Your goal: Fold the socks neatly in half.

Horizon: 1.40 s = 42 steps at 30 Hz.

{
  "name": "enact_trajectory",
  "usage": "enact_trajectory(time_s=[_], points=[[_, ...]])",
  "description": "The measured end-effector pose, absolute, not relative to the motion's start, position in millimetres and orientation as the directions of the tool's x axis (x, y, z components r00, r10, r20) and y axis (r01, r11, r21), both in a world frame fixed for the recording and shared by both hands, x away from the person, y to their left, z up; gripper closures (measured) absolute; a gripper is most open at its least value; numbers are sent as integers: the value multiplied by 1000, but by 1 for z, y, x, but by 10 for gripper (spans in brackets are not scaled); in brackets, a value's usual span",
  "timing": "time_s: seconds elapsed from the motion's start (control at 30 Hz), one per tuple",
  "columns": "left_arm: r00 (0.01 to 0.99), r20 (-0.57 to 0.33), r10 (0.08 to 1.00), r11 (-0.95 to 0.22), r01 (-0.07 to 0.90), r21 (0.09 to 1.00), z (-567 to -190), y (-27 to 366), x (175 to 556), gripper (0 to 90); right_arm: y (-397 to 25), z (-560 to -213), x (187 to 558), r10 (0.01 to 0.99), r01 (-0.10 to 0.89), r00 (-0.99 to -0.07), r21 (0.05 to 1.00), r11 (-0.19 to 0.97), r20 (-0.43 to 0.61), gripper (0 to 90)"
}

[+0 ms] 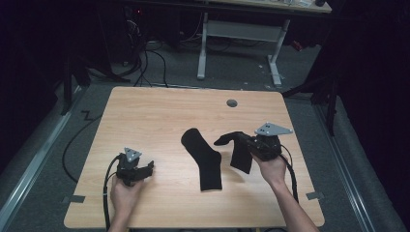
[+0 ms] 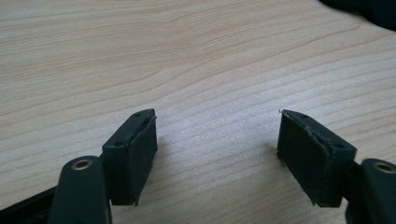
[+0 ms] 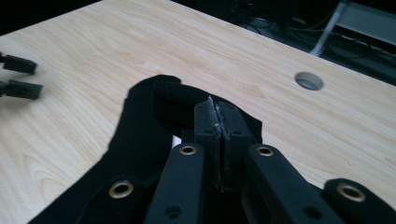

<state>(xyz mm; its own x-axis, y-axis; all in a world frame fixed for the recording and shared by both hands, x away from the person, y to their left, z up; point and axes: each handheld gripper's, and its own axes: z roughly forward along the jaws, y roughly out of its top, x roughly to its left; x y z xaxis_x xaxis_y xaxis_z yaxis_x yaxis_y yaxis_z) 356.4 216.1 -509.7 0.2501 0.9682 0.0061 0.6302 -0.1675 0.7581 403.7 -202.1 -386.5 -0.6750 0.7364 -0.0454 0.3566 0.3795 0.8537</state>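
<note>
Socks, two, black, on a light wooden table. High view: one flat sock lies near the table's middle, between the two grippers and touching neither; a second held sock hangs draped from the right gripper, its toe end stretched out beyond the fingertips and its leg hanging down below them toward the tabletop. Left gripper sits low over the table, held in the left hand, jaws parted, with bare wood ahead of its fingertips and the flat sock well beyond them. Right hand grips the right gripper from behind. Left gripper view: jaws wide apart, pads empty, wood grain between them, a dark scrap of sock at the far upper corner. Right gripper view: jaws pressed together on black fabric of the held sock, which bulges around and behind the fingertips; a round grommet hole lies farther off beyond them.
</note>
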Motion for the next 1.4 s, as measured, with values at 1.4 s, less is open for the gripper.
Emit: enact_trajectory(time_s=[1.4], points=[[248, 4, 969, -164, 631, 758, -510, 216, 357, 293, -125, -397, 363, 507, 243, -862, 862, 444, -18, 881]])
